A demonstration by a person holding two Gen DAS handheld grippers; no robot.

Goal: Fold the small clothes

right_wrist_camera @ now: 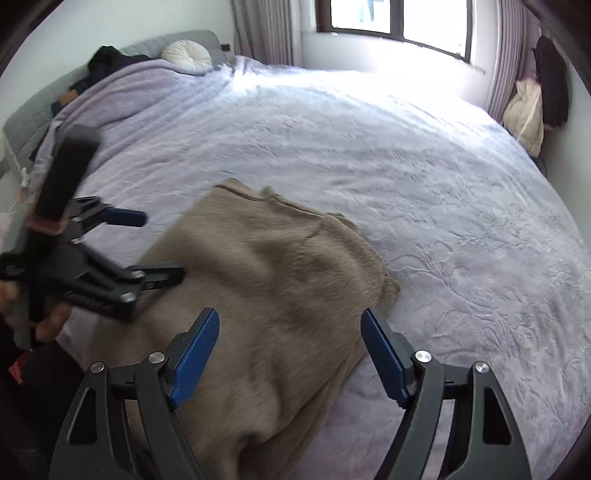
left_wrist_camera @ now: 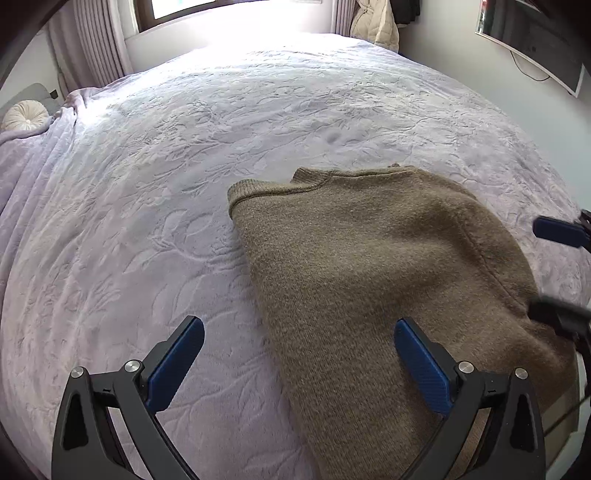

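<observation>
A brown knit sweater (left_wrist_camera: 369, 266) lies folded lengthwise on the lilac bedspread (left_wrist_camera: 166, 184), its collar toward the window. My left gripper (left_wrist_camera: 299, 326) hovers open over the sweater's left edge, one finger above bare bedspread and the other above the knit, with nothing between the pads. In the right wrist view the sweater (right_wrist_camera: 273, 280) spreads under my right gripper (right_wrist_camera: 291, 317), whose jaws stand wide apart above the cloth and grip nothing. The left gripper (right_wrist_camera: 162, 245) shows at the sweater's left side, a hand (right_wrist_camera: 51, 317) holding it. The right gripper's fingers (left_wrist_camera: 561, 230) enter at the right edge.
The bedspread (right_wrist_camera: 424, 166) stretches wide beyond the sweater. A round white cushion (right_wrist_camera: 186, 55) and a pile of dark clothes (right_wrist_camera: 107, 59) sit by the grey headboard. A window, curtains, a wall screen (left_wrist_camera: 535, 44) and a hanging pale coat (left_wrist_camera: 376, 26) border the bed.
</observation>
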